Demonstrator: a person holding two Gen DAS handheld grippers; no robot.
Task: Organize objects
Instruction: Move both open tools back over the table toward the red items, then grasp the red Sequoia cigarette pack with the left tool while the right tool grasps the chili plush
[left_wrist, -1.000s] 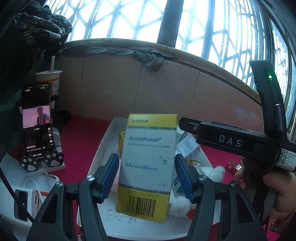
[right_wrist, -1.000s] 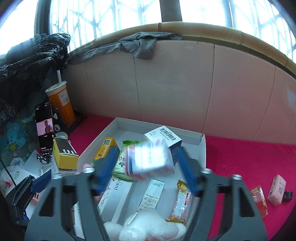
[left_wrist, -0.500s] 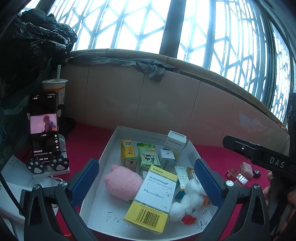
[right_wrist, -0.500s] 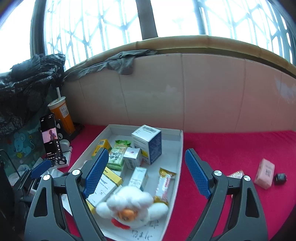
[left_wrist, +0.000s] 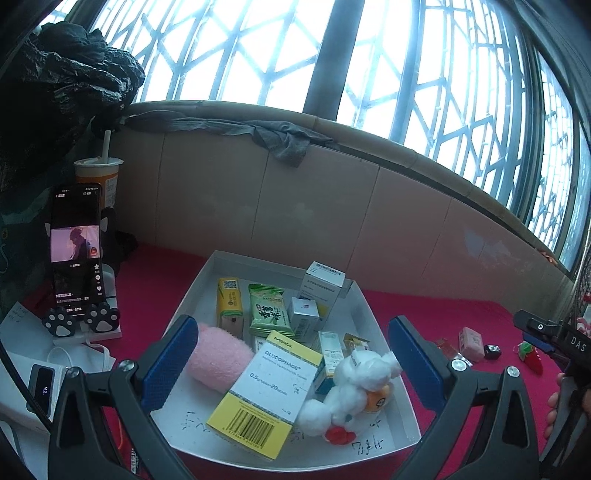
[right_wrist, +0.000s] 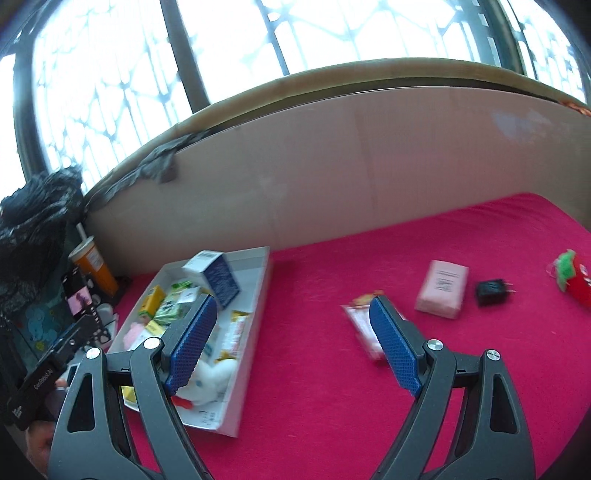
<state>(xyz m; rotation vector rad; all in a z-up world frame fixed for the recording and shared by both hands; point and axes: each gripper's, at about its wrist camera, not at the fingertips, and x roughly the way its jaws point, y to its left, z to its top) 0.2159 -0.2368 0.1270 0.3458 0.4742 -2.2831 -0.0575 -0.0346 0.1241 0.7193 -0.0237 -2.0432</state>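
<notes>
A white tray on the red cloth holds a yellow-and-white Glucophage box, a pink plush, a white plush and several small boxes and packets. My left gripper hangs open wide just in front of the tray, with nothing between its pads. My right gripper is open over bare red cloth, to the right of the tray. A red snack packet lies partly behind its right finger. Further right lie a pink box, a black charger and a strawberry toy.
A phone on a paw-shaped stand and an orange drink cup stand left of the tray, with papers and a small device in front of them. A tiled wall and a window sill with a grey cloth close off the back.
My left gripper let go of the yellow box, which now lies in the tray, and opened wide. My right gripper dropped its small box into the tray and swung right over the cloth.
</notes>
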